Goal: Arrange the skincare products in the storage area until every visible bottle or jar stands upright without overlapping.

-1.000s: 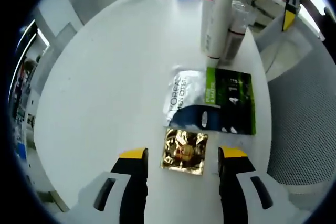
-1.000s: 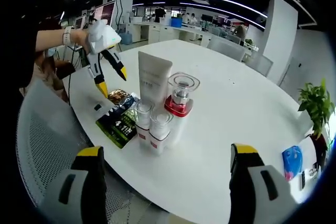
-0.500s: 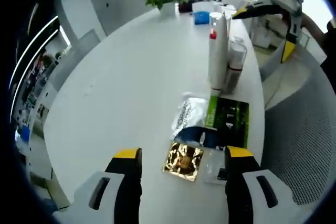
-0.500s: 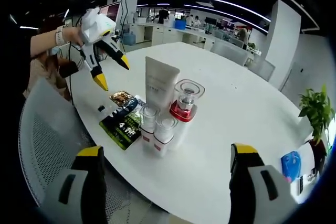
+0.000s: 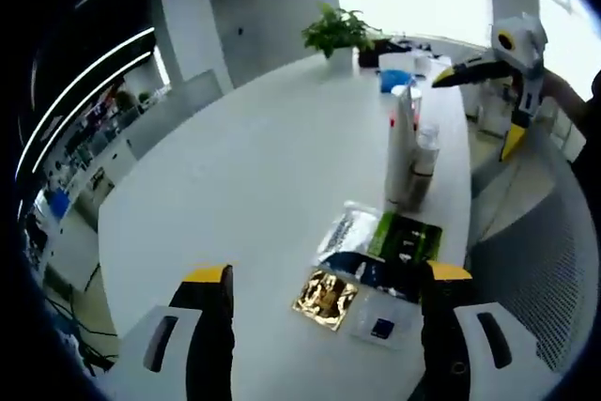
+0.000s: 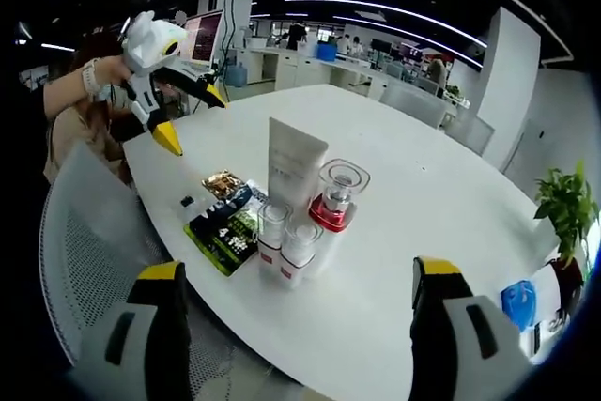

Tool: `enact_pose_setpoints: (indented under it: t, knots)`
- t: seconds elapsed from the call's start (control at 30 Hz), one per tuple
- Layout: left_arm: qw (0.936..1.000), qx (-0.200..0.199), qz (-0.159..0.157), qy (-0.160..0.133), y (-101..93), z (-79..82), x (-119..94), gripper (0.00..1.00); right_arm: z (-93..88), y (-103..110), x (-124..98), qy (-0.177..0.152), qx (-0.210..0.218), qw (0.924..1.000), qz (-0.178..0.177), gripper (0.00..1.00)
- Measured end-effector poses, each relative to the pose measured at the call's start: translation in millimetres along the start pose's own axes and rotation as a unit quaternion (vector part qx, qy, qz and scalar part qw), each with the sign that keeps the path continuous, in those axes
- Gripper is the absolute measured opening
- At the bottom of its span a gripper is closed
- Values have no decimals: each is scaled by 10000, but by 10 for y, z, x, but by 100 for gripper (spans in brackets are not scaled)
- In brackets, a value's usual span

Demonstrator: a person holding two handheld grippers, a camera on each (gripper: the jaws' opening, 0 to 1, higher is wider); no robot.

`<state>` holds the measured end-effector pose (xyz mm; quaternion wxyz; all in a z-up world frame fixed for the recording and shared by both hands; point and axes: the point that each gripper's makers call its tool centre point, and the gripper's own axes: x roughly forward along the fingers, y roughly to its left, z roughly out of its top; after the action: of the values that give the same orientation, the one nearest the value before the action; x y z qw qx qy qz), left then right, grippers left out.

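- Right gripper view: tube [image 6: 294,159], red-capped bottle [image 6: 334,196] and two small bottles [image 6: 285,246] stand upright, clustered near the bench [image 6: 441,213] edge; flat sachets [image 6: 225,223] lie just beside them.
- Left tool [image 5: 324,279] hangs released, empty, above the gold sachet [image 5: 326,293].
- Right tool [image 6: 291,279] is also released, well back.
- Judgement: come in low, and avoid nudging the bottles.

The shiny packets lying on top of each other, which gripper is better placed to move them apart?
Probably the left gripper. Its open jaws point straight at the gold packet and the green packet overlapping beside it. The right gripper, also open, faces the upright tube and bottles, with the packets beyond them.
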<state>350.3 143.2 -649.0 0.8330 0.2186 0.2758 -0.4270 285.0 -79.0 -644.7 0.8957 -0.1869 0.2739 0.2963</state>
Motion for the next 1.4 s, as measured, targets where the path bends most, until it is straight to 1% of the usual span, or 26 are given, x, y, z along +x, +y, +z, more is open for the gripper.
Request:
enact_pose_setpoints:
  t: [0.17, 0.3, 0.47, 0.53, 0.6, 0.77, 0.83, 0.93, 1.0, 1.17, 1.27, 1.3, 1.4]
  knots:
    - [9995, 69, 273, -173, 4, 29, -157, 88, 43, 23, -22, -80, 3, 10000, 30, 100]
    - [9981, -130, 419, -433, -6, 87, -273, 91, 61, 45, -46, -125, -13, 9999, 38, 100]
    - [9966, -219, 513, -614, -64, 98, -382, 95, 65, 59, -71, -164, 7, 9999, 49, 100]
    - [9957, -247, 608, -652, -60, 67, -423, 97, 61, 59, -84, -181, 19, 9998, 56, 100]
    - [9944, -318, 759, -664, -28, 12, -470, 97, 47, 53, -91, -184, 55, 9998, 52, 100]
    - [9910, -573, 954, -739, 8, -114, -595, 97, 35, 67, -104, -207, 62, 9998, 53, 100]
    - [9886, -747, 1078, -741, 26, -174, -647, 97, 38, 71, -107, -239, 74, 9997, 41, 100]
    - [9871, -835, 1134, -759, 1, -234, -695, 97, 29, 77, -105, -242, 86, 9997, 14, 100]
    - [9852, -915, 1215, -790, -6, -258, -722, 97, 28, 85, -104, -252, 94, 9996, 12, 100]
    - [9820, -968, 1321, -942, -69, -265, -762, 97, 57, 92, -102, -369, 178, 9992, -7, 100]
    - [9796, -1108, 1292, -1066, -129, -270, -768, 97, 15, 121, -81, -285, 198, 9994, 23, 100]
    - [9777, -1250, 1248, -1138, -160, -279, -763, 97, 0, 139, -76, -270, 195, 9994, 35, 100]
    - [9748, -1238, 1382, -1236, -170, -300, -783, 97, -21, 177, -69, -265, 257, 9993, 89, 100]
